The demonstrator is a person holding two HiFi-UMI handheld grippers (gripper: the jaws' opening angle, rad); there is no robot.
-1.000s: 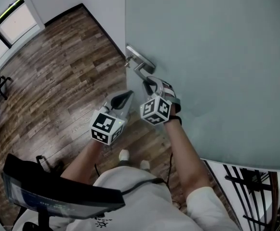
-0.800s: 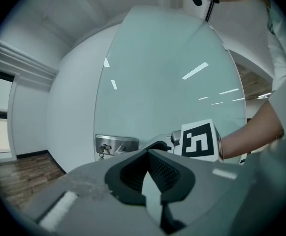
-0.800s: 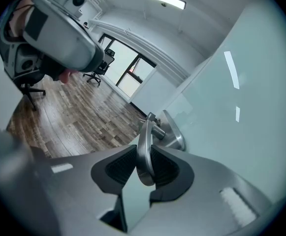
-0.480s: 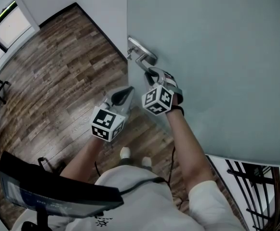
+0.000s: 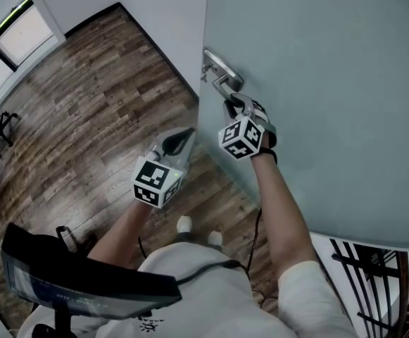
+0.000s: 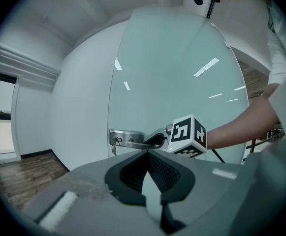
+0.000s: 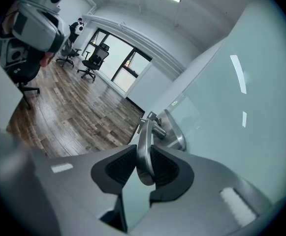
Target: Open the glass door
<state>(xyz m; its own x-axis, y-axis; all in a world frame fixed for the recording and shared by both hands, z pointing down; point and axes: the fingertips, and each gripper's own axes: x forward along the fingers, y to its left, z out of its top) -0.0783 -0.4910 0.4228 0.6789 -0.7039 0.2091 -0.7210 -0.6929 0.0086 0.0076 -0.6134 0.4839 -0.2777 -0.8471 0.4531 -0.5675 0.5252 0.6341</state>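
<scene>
The frosted glass door (image 5: 331, 83) fills the right of the head view, its free edge running down past a round metal lock plate with a key (image 5: 205, 72). A metal lever handle (image 5: 225, 84) sticks out from that plate. My right gripper (image 5: 234, 105) is shut on the lever; in the right gripper view the handle (image 7: 143, 146) sits pinched between both pads (image 7: 118, 168). My left gripper (image 5: 184, 138) hangs left of the door edge, apart from it, jaws shut on nothing. The left gripper view shows its tips (image 6: 147, 154) meeting below the handle (image 6: 133, 140).
Wood plank floor (image 5: 84, 104) spreads left of the door, bounded by a white wall (image 5: 148, 5). Office chairs (image 7: 93, 60) stand far back by a window. A black metal railing (image 5: 373, 280) shows below the door at the lower right.
The door edge and its handle have shifted right in the head view, and my right gripper has gone with them, still clamped on the lever. The left gripper has stayed put.
</scene>
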